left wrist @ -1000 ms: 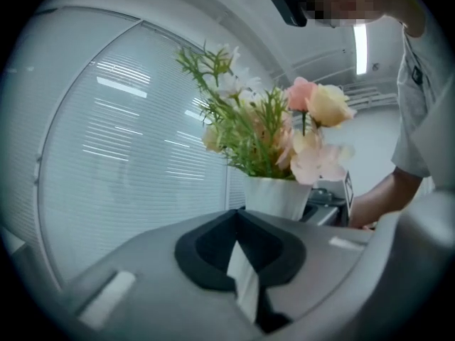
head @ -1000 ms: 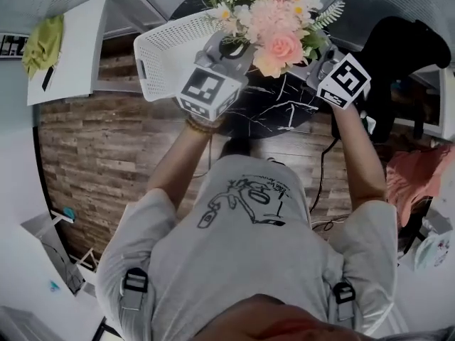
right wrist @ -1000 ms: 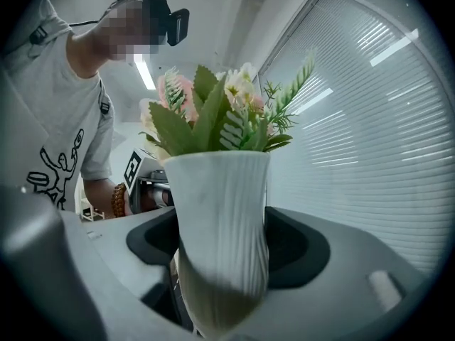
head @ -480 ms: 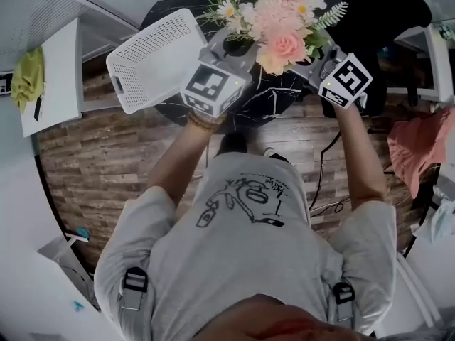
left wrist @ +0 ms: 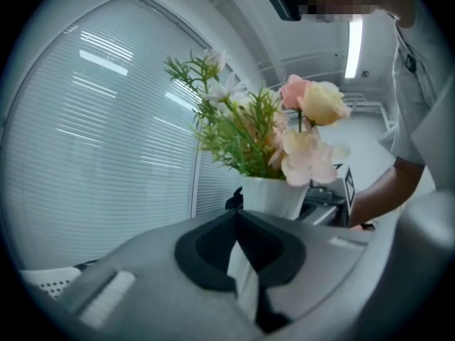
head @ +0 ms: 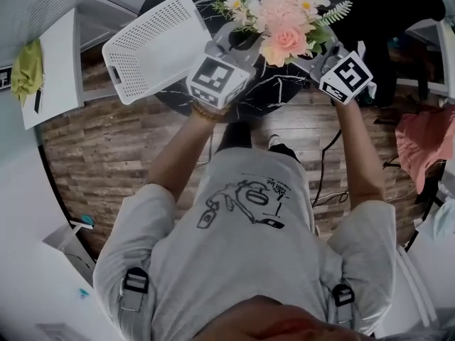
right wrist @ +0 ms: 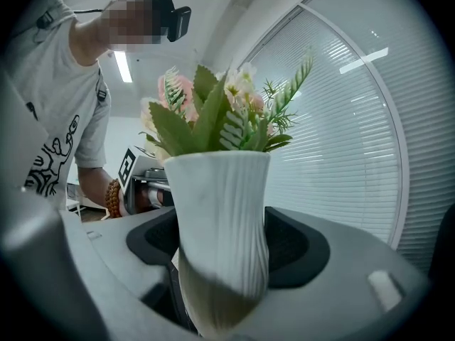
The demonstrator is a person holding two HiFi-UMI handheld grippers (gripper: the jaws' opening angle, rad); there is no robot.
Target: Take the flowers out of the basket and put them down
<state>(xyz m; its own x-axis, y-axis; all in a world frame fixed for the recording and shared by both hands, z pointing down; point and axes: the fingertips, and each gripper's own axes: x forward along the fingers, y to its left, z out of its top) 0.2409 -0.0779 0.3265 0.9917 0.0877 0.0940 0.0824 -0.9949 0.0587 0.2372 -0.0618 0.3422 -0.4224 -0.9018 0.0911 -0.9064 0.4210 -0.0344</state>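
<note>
My right tongs (right wrist: 220, 251) clamp the ribbed white vase (right wrist: 222, 197) of pink and cream flowers (head: 281, 20), which is out of the white basket (head: 146, 55) and beside it, over the dark marbled surface (head: 277, 94). My left tongs (left wrist: 245, 265), jaws almost together, pinch a thin white edge, apparently the basket's wall.
</note>
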